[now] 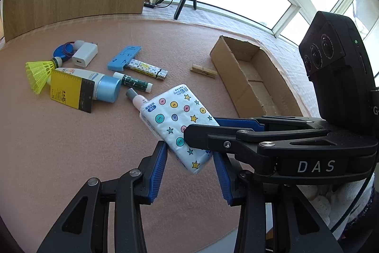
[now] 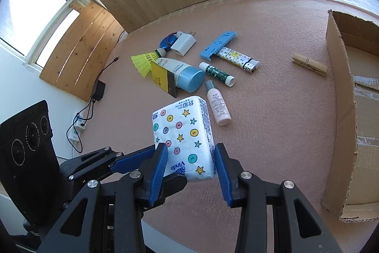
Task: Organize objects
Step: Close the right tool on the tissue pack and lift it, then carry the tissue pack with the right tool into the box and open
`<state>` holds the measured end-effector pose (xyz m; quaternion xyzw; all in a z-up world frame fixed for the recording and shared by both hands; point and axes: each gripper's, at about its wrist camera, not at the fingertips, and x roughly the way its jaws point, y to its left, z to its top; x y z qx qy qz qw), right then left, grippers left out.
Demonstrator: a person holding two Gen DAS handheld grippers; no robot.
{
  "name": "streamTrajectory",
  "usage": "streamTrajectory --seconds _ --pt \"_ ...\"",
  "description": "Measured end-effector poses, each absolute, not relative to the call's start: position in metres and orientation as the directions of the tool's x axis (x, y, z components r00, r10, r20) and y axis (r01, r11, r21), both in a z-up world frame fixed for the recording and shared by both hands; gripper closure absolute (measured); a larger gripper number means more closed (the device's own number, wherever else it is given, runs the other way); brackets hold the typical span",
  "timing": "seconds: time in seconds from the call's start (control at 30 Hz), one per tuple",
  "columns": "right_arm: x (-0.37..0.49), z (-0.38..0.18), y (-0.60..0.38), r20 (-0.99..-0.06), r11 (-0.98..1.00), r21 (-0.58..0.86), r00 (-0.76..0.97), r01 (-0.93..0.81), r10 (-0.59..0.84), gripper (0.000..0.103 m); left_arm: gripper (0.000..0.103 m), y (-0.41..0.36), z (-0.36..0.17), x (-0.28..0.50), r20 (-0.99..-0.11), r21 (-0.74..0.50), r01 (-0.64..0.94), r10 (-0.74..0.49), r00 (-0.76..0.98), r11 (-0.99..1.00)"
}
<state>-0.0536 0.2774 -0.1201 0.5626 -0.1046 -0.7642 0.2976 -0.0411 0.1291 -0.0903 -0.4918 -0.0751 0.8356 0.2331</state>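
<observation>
Both tongs clamp one tissue pack (image 2: 183, 134), lifted clear of the desk (image 2: 272, 122): left gripper (image 1: 190, 164) and right gripper (image 2: 190, 166) part-closed on its sides. Cardboard box (image 1: 246, 72) sits at the desk's edge.

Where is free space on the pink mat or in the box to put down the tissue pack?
The cardboard box looks empty inside. The mat is bare between the clothespin and the lighter, and nearer the grippers. It is crowded around the blue-capped bottle and shuttlecock.
</observation>
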Motion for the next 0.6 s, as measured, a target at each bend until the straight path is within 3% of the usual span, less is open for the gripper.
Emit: streamTrajectory --seconds 0.6 --pt "-0.047 -0.087 0.423 -0.797 -0.893 0.426 -0.407 0.146 -0.446 0.066 0.059 0.292 -0.062 -0.057 -0.751 -0.339 -0.554 0.574 -0.328 -0.760"
